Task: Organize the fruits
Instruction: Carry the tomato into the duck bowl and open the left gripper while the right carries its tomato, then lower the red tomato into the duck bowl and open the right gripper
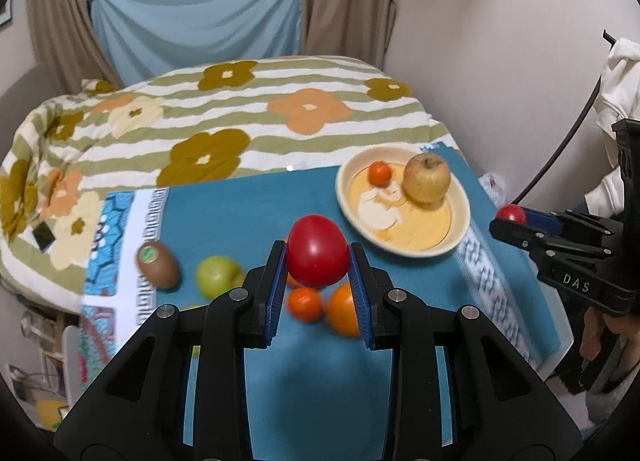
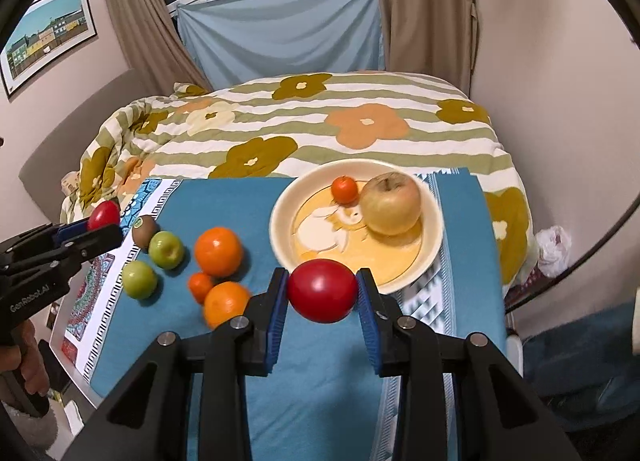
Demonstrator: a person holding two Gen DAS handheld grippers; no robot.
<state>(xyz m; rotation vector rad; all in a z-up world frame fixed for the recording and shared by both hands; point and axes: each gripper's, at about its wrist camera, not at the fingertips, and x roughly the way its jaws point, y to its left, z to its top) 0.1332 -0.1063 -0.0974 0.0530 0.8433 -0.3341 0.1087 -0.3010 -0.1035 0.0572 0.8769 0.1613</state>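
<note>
Fruits are being gathered two at a time: each gripper is pinching a red tomato-like fruit. The left gripper [image 1: 318, 261] is clamping the left red fruit [image 1: 317, 251] between its blue pads and carrying it above the loose pile. The right gripper [image 2: 322, 293] is squeezing the right red fruit [image 2: 322, 290] just in front of the near rim of the cream plate [image 2: 280, 221]. Both are being held clear of the cloth, presumably so they can be lowered into the plate without rolling.

That plate is already holding a big yellow apple [image 2: 391, 203] and a small mandarin [image 2: 344, 189], lying close together toward the far side. This is leaving the near half bare, which looks like the natural landing spot.

On the blue cloth [image 2: 240, 201] covering the bench, the unsorted ones are sitting in a loose cluster to the left of the plate: two oranges [image 2: 218, 251], a small mandarin between them [image 2: 200, 285], two green apples [image 2: 166, 249] and a kiwi [image 2: 144, 229] with a green sticker.

Both red fruits are looking smooth, glossy and soft-skinned, so I would judge a gentle squeeze wise. The job seems partly done, with most pieces waiting outside the plate.
</note>
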